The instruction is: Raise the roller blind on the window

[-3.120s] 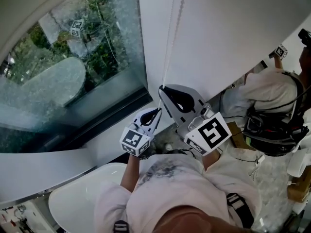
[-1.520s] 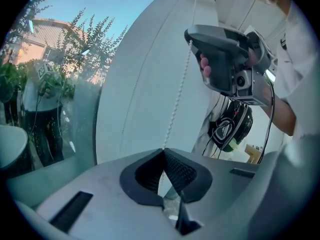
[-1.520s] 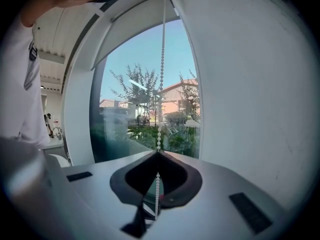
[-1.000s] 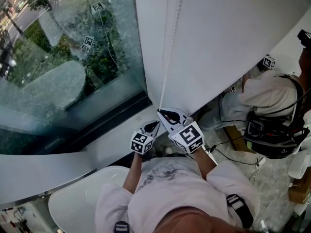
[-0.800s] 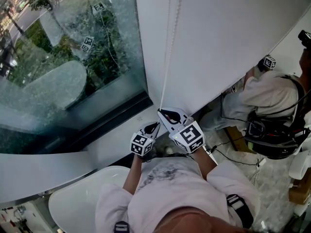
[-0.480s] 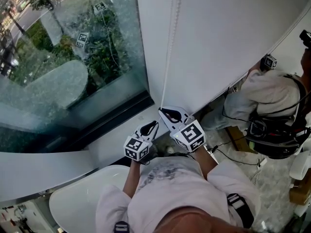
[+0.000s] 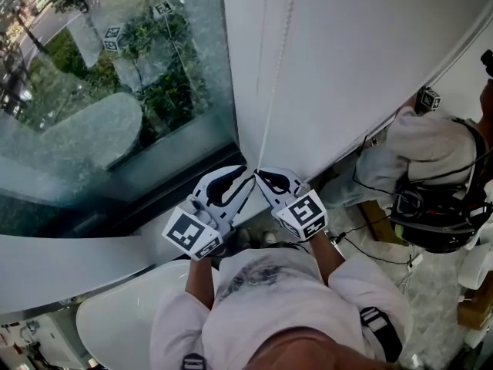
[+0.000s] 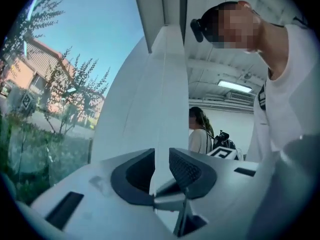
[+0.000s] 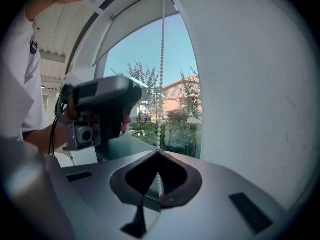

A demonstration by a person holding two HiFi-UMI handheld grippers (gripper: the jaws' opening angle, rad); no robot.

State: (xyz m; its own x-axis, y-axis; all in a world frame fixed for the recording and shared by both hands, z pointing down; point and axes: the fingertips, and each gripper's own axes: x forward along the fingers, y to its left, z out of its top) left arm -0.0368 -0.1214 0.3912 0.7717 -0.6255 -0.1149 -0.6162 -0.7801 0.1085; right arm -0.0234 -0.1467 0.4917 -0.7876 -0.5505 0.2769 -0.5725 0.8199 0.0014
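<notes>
Below the window (image 7: 115, 106), on the left: lifts the left gripper (image 7: 231, 182) from its earlier lower, clenched spot to stand level with the right one, jaws now opening, no cord seen between the pads. Reads as a let-go after one pull, freeing that side to reach higher for a fresh hold. Keeps the left forearm bent, with the gripper angled up and rightward at the bead chain (image 7: 279, 68). Further right, holds the right gripper (image 7: 266, 179) clenched on that chain, tips aimed up-left, forearm running back to the chest. Leaves the roller blind (image 7: 370, 60) hanging close to the sill; most of the raising probably remains.
</notes>
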